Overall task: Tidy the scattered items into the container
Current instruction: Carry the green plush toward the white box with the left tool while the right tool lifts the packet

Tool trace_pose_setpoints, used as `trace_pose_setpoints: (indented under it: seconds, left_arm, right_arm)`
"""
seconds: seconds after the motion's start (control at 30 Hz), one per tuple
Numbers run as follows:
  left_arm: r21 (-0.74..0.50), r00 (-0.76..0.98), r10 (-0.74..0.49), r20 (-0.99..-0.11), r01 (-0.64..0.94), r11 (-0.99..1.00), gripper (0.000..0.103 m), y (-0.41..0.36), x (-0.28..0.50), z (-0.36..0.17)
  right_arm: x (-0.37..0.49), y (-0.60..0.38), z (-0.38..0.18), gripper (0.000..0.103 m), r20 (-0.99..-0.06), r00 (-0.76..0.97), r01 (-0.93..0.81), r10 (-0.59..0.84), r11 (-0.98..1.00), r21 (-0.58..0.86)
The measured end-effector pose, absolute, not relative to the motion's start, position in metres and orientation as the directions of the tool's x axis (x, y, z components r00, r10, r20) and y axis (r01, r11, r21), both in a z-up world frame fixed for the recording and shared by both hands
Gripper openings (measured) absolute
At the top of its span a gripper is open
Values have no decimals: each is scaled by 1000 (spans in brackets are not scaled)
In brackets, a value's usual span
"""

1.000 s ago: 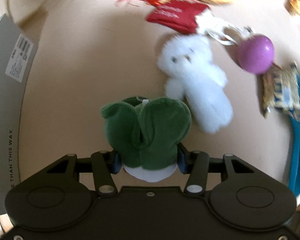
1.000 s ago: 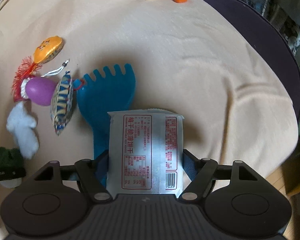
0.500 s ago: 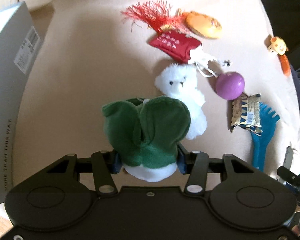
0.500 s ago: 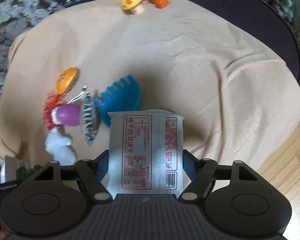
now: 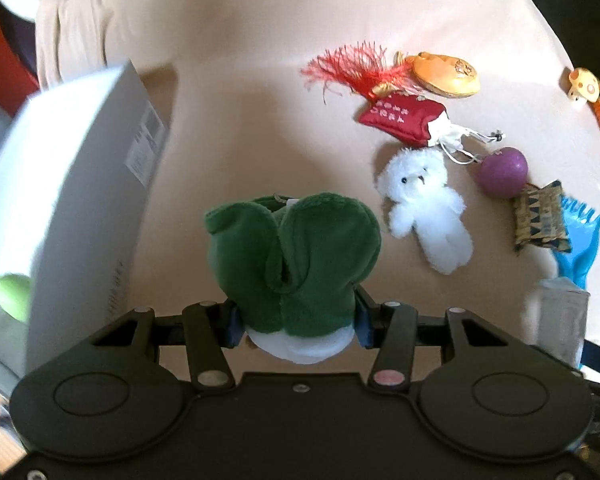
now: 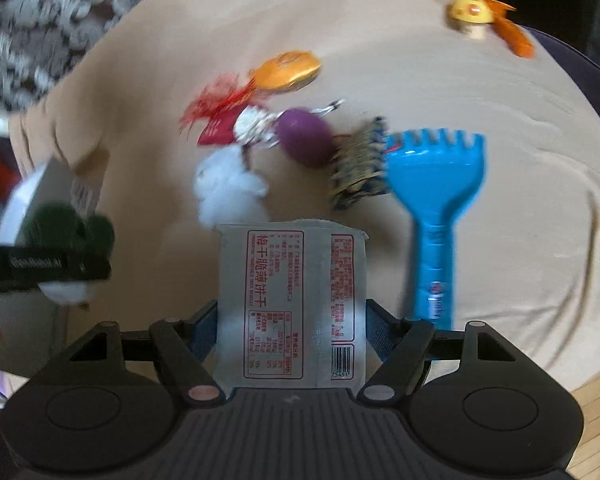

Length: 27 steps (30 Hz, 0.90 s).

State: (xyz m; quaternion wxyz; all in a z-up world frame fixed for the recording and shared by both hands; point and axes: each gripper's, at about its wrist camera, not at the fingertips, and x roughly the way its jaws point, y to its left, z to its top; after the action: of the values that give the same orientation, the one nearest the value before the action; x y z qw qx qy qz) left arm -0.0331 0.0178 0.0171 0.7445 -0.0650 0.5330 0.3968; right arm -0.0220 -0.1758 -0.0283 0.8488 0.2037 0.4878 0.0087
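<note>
My left gripper [image 5: 296, 320] is shut on a green plush toy [image 5: 296, 256] with a white base, held above the beige cloth next to the grey box [image 5: 72, 208] at the left. My right gripper [image 6: 292, 320] is shut on a silver snack packet [image 6: 292, 304] with red print. The left gripper and green plush also show in the right wrist view [image 6: 60, 236], beside the box [image 6: 32, 196]. On the cloth lie a white bear [image 5: 424, 204], a purple ball [image 5: 502, 170], a red pouch [image 5: 402, 116], an orange purse [image 5: 446, 76] and a blue rake [image 6: 436, 200].
A patterned packet [image 5: 540, 220] lies beside the rake. A mushroom toy [image 5: 586, 88] sits near the far right edge of the cloth. A green object [image 5: 14, 296] lies inside the box. Wooden floor [image 6: 596, 400] shows beyond the table's right edge.
Both grippers have lifted and swung left with their loads. The grey box has come much closer in the left wrist view, and the scattered items have slid right.
</note>
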Motion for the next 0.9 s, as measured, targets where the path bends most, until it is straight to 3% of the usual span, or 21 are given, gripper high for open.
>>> trace_pose_setpoints:
  seconds: [0.27,0.53,0.9]
  left_arm:
    - [237,189,486,-853,-689,685,50,24,-40,20]
    - [249,185,483,-856,-671,698,50,24,-44,30]
    - [271,144,530,-836,-731,626,50,47,-118,73]
  right_arm:
    - [-16,-156,-34,74,-857,484,150,177,948,281]
    - [-13,-153,-40,74,-879,448,165,162,952,259]
    - [7,-114,12,74,-829,508,42,233,955,294]
